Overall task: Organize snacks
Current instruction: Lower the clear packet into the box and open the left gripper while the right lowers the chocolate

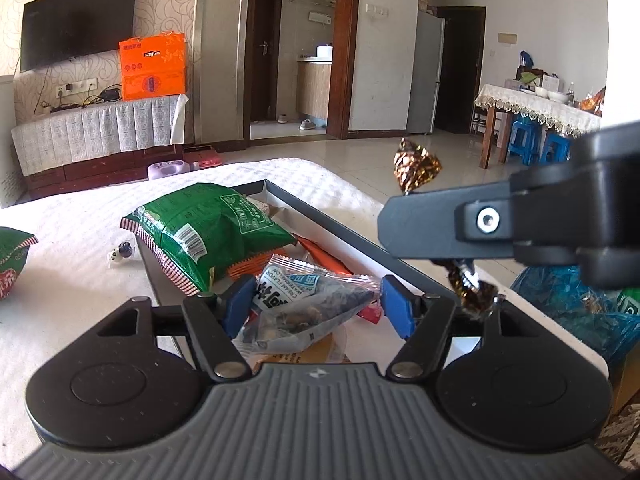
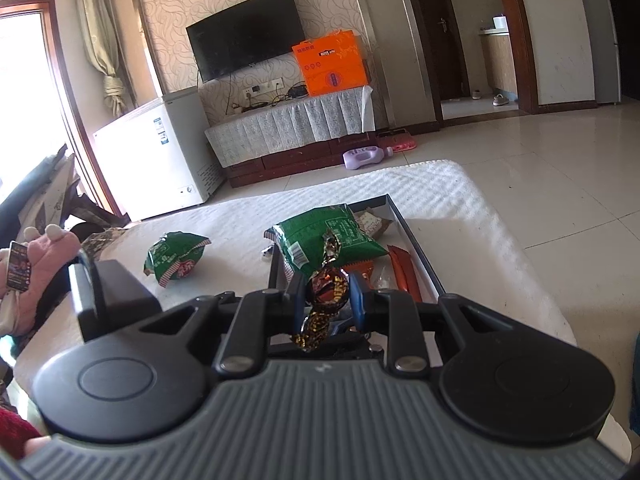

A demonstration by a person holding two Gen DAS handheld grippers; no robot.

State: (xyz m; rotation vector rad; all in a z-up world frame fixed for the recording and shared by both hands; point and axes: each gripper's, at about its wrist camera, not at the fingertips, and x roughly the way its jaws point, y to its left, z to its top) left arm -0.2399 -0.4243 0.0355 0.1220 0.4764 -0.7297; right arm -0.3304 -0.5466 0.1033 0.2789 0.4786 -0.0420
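While spread over the white table (image 2: 460, 200), the shallow tray (image 2: 416, 240) holding a green bag (image 2: 328, 236), orange sachets (image 2: 402, 268) and a clear packet (image 1: 308, 304). Left gripper (image 1: 316, 304) wide open around that packet, not squeezing. Right gripper (image 2: 326, 294) closed on a brown foil candy (image 2: 326, 280), above the tray's near end.

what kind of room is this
Most likely a home living room: a wall-mounted TV above a cloth-draped cabinet, a dining table with blue stools, and a fridge by the doorway.
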